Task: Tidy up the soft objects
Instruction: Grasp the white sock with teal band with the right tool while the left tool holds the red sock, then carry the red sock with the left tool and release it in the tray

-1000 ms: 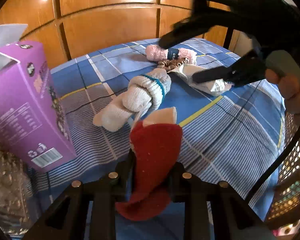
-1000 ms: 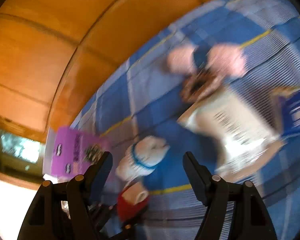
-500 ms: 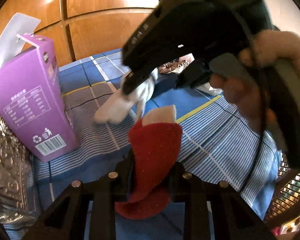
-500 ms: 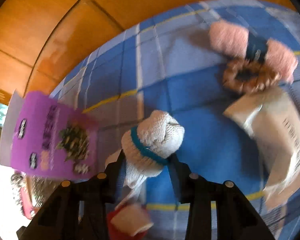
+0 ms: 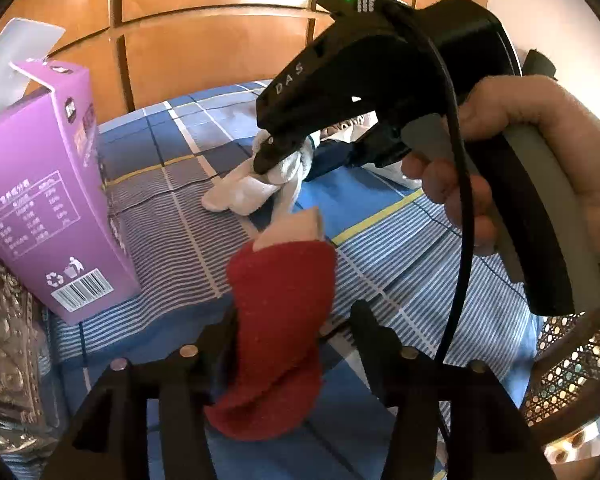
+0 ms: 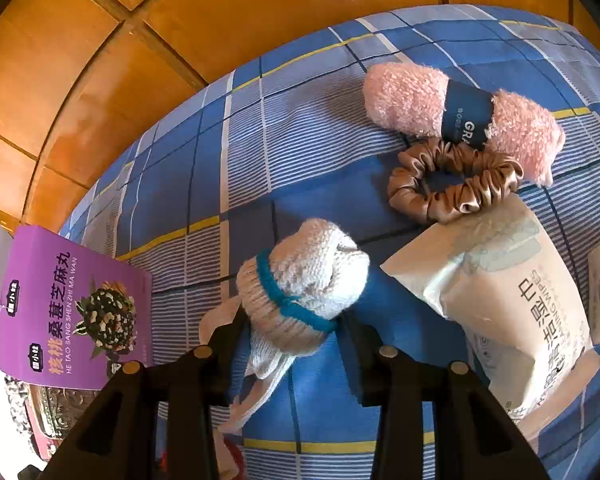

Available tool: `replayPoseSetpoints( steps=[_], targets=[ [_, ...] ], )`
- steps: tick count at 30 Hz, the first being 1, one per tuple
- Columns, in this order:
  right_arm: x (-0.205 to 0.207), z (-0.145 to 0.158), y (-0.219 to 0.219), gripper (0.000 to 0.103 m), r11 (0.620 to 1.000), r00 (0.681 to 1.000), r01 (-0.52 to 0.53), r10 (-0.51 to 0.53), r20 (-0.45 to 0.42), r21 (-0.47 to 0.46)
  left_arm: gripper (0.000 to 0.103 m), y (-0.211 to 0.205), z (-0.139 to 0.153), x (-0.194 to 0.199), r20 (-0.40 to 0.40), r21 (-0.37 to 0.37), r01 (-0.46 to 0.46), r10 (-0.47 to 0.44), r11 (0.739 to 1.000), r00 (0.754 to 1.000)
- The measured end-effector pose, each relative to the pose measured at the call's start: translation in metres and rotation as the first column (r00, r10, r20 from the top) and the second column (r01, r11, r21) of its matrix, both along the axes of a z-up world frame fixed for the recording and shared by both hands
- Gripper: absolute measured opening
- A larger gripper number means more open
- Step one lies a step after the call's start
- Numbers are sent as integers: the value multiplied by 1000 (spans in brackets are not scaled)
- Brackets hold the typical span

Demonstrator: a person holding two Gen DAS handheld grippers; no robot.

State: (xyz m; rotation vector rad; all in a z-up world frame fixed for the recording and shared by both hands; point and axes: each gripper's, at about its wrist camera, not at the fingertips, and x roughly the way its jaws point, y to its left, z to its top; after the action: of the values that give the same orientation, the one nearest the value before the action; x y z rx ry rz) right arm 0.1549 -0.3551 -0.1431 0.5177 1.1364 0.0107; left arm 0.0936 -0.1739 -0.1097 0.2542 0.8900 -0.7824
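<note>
A red sock (image 5: 280,320) with a pale toe lies on the blue plaid bedspread (image 5: 400,280) between the fingers of my left gripper (image 5: 292,324). Its jaws are opening: the right finger stands clear of the sock. My right gripper (image 6: 292,328) is shut on a rolled white sock (image 6: 300,292) with a teal band, and both pads press its ribbed end. In the left wrist view, a hand holds the right gripper (image 5: 300,160) over that white sock (image 5: 244,196), just beyond the red one.
A purple snack box (image 5: 44,200) (image 6: 68,312) stands at the left beside a shiny foil bag (image 5: 4,340). Pink fluffy socks (image 6: 416,100), a brown scrunchie (image 6: 452,188) and a pack of wipes (image 6: 512,300) lie to the right. Wooden panels (image 6: 180,40) rise behind.
My right gripper came down over the white sock and closed on it. My left gripper's jaws have widened around the red sock, which stays where it was.
</note>
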Motion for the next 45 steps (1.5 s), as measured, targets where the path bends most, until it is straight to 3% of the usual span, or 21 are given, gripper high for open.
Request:
replayPoseSetpoints(
  steps=[2,6,14,19,24,28,32,36,41,45],
  targets=[
    [0,2,0,38,1000,1000,-8,8,-4,-12,53,0,0,3,0,4,1,-1,1000,1000],
    [2,5,1,37,998,1000,0,0,-2,-65,30,6,0,4,23,28,-18,17,999,1000],
    [5,2,5,37,995,1000,-21,20,-5,-94,18,31,5,-9,4,36,-58,58,998,998],
    [6,1,9,37,994,1000,-24,24,-3,-107,17,37,23,-15,-2,28,-64,64,998,998],
    [5,0,7,37,997,1000,-9,9,-4,-80,17,31,59,-10,50,0,-64,64,998,997],
    [5,0,10,37,994,1000,-23,23,-6,-110,17,22,95,3,75,-51,-51,54,997,996],
    [5,1,11,37,993,1000,-26,26,-7,-113,17,3,127,29,66,-74,-42,47,996,997],
    [6,0,12,39,992,999,-35,35,-6,-123,17,-4,155,86,22,-117,-123,127,985,992],
    [6,1,29,40,966,996,-85,89,3,-244,17,34,179,154,-6,-127,-329,331,936,943],
    [7,1,28,41,966,996,-88,91,1,-241,17,105,189,178,17,-127,-477,483,870,876]
  ],
)
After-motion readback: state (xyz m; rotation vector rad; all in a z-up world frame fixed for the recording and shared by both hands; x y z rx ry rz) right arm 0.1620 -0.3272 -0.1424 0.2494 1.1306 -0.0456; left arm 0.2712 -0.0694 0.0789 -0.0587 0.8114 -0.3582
